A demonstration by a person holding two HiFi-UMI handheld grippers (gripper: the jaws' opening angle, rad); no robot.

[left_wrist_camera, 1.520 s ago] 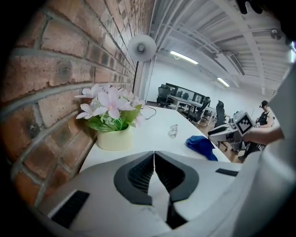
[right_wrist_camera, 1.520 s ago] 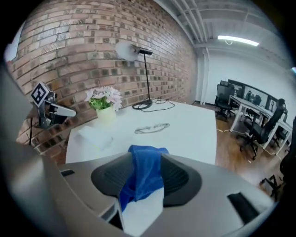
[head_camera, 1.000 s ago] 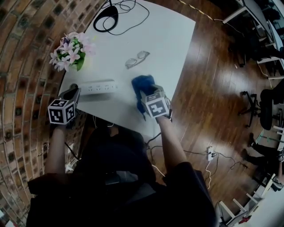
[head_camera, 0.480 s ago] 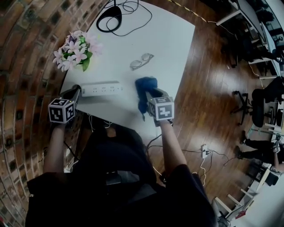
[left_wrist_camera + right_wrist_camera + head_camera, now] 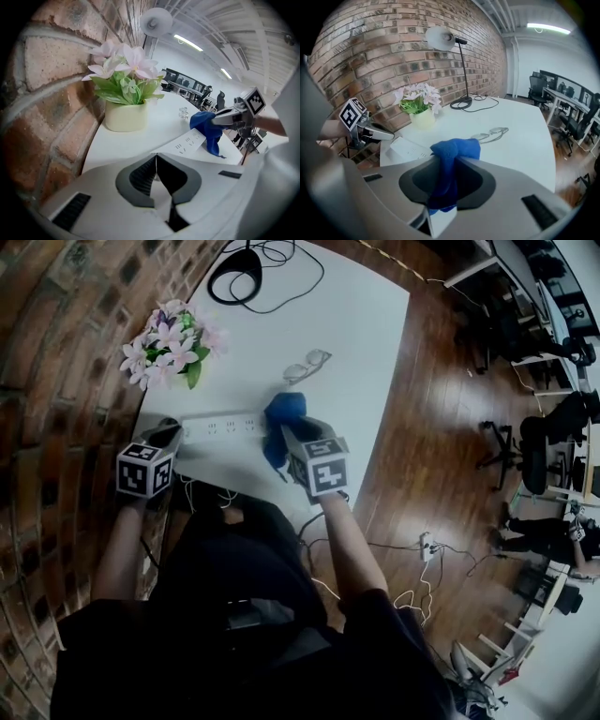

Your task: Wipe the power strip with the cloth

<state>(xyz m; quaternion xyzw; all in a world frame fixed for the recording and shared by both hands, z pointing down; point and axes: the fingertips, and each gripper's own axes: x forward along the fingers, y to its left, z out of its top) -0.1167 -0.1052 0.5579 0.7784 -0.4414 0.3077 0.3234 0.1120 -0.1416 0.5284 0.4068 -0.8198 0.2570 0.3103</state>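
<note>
Blue cloth (image 5: 457,149) clamped in right gripper (image 5: 449,164), jaws just squeezed tighter, at power strip (image 5: 220,426) end nr table (image 5: 347,343) front edge; left gripper (image 5: 155,157) jaws together, nothing btwn.

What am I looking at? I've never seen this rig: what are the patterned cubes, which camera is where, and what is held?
No robot: a person holds a two-jaw gripper in each hand, and each marker cube is part of its gripper. The top-down picture comes from a camera on the head; the other two ride on the grippers and look along their jaws. On the white table lie a power strip, glasses, a flower pot and a lamp. The right gripper has just been closing its jaws on the blue cloth near the strip's end; the left gripper is shut, empty.
</note>
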